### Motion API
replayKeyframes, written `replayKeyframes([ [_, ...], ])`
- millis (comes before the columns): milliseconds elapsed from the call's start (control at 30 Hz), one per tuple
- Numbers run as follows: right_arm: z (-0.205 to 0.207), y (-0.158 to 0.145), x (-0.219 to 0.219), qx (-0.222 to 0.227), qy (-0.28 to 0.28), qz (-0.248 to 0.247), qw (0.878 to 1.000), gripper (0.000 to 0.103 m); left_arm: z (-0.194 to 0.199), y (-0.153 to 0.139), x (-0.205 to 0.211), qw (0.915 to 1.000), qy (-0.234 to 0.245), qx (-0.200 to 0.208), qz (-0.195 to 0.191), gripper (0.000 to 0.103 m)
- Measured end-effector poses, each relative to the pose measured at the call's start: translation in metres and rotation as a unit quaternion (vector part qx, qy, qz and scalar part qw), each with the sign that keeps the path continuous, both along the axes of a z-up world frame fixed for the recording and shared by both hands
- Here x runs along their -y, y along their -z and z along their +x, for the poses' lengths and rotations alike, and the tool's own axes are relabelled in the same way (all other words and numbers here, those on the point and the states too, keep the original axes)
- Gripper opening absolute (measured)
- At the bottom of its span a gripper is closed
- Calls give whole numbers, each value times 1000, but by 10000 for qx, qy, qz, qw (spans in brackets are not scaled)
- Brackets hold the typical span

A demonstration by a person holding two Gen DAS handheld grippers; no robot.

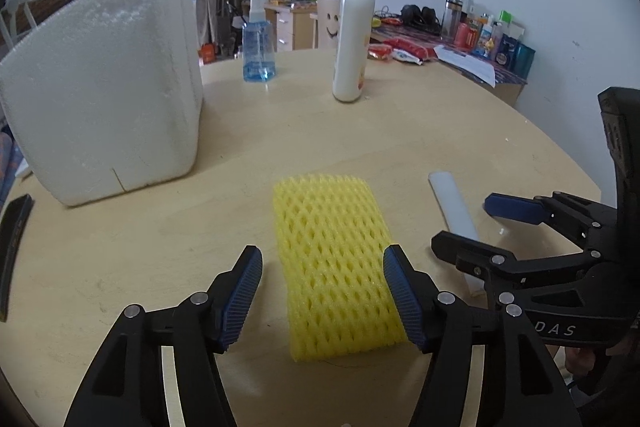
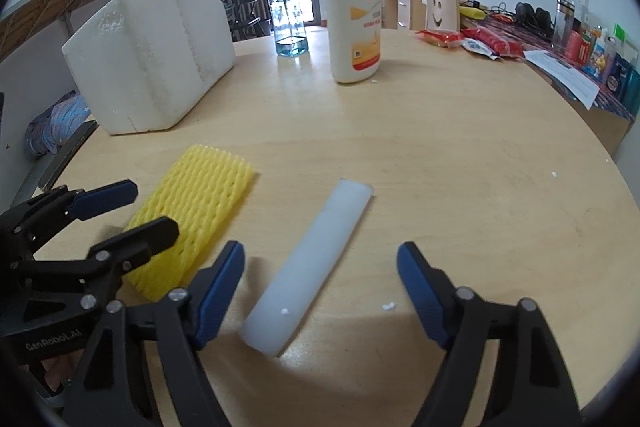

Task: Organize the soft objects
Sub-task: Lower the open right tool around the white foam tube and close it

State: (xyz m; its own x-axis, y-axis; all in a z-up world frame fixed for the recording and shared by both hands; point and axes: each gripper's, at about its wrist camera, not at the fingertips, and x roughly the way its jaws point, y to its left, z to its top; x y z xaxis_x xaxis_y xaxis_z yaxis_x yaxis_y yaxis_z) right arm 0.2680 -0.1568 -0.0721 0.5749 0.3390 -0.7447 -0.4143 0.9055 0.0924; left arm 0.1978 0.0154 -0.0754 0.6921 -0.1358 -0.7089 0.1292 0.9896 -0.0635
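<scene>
Left wrist view looks down on a round pale wooden table (image 1: 160,235), where a yellow foam fruit net (image 1: 336,259) lies flat, its length running away from the camera. The left gripper (image 1: 323,295) hangs over the near half of the net with its jaws spread: the blue pad on the right overlaps the net's right edge in the picture, the left pad stands clear of its left edge, and neither presses on it. Whether the right pad touches the foam cannot be told.

Right wrist view shows a white foam strip (image 2: 310,263) lying flat on the table, slanting from near the left pad up and away to the right. The right gripper (image 2: 320,297) has its jaws spread wide around the strip's near end, with bare table showing between the strip and the right pad; nothing is pinched. The net sits just left of the strip, apart from it.

Farther back stand a white styrofoam box (image 1: 104,87) on the left, a blue spray bottle (image 1: 259,43) and a white pump bottle with a red top (image 1: 354,27).
</scene>
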Motion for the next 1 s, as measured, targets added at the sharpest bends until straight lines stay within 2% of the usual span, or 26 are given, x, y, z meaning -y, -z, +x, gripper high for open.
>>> replayKeyframes([
  [167, -2, -1, -2, 19, 23, -162, 9999, 64, 1, 2, 3, 9999, 47, -93, 43, 64],
  [300, -5, -2, -5, 25, -26, -324, 9995, 45, 1, 2, 3, 9999, 17, -117, 50, 65],
  [433, -9, -3, -10, 10, -124, -461, 9989, 32, 1, 1, 4, 9999, 32, -108, 100, 65],
  [767, -5, -2, -14, 5, -215, -417, 9989, 32, 0, 2, 4, 9998, 42, -126, 134, 69],
  [1000, -5, -10, 1, -42, -278, -151, 9995, 20, -1, 2, 5, 9998, 52, -105, 144, 69],
])
